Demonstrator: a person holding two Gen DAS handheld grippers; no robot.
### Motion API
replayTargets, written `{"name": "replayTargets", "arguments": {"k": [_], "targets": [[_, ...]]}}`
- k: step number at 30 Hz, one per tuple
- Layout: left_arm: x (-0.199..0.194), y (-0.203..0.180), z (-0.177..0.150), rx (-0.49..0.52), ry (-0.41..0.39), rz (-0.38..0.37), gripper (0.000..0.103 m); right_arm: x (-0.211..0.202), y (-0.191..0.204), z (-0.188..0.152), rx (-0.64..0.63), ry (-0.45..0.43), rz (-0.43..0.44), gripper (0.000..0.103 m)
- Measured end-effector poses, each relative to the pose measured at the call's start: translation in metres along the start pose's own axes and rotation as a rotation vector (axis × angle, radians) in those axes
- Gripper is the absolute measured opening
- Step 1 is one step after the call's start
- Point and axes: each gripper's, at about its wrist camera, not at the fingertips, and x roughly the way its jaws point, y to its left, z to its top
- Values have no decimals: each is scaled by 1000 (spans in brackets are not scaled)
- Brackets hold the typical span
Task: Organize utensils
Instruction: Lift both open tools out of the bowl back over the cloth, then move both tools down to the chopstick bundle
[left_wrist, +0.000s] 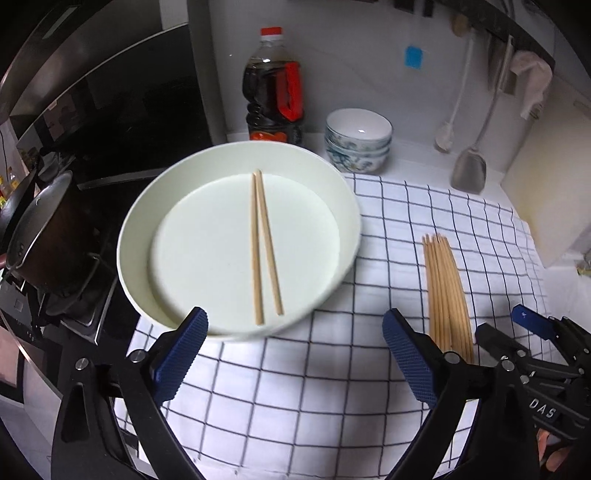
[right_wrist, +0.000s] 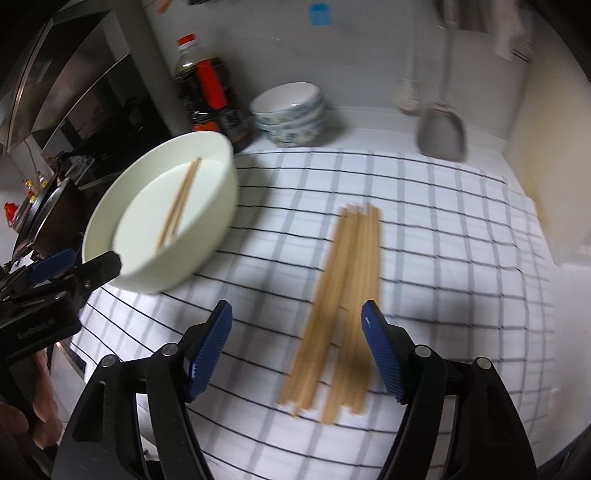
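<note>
- Left gripper (left_wrist: 293, 354), black frame with blue ribbed pads, hung with jaws spread wide and nothing between them, over the near rim of the round white shallow basin (left_wrist: 147, 206).
- Right gripper (right_wrist: 297, 347), same make, also stood open and empty; its pads straddled the near end of the bundle of pale wooden chopsticks (right_wrist: 343, 295) from above, no contact visible.
- Two loose wooden chopsticks (left_wrist: 264, 247) lay inside the basin, tips close at the far end, splayed at the near end.
- The bundle rested on the white cloth with dark grid lines (left_wrist: 332, 387), to the right of the basin and apart from it.
- Right wrist view was motion-blurred; exact count of sticks in the bundle could not be told.
- Judgement: next pair likely to be drawn from the bundle. To do it well, come down on the outermost sticks only, pads square across their length, close near mid-shaft so they lift level, and keep the neighbours from rolling.
- Risk: sticks fanning out or one slipping from the pinch.
</note>
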Motion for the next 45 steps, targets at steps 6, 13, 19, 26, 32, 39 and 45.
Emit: {"name": "replayTargets", "arguments": {"k": [6,13,19,26,32,39,45], "targets": [[-7,-31,-24,41,36,30,95,-3,-43,-28,37,12,-14,70],[-8,-46,-35,84,49,26,95,-8,-70,-44,101,16,-41,70],[4,-65,-33,177,6,-30,96,-9,-74,-52,153,-5,-109,70],[38,-84,-37,164,26,-108,96,2,-79,-61,191,-10,-160,70],[64,-96,-41,139,18,-84,96,22,-93,-66,216,-14,-132,70],[88,-99,-41,106,27,-76,96,42,-98,-57,150,-13,-115,70],[96,-101,-42,153,32,-54,96,54,-94,-49,141,-26,-87,70]]}}
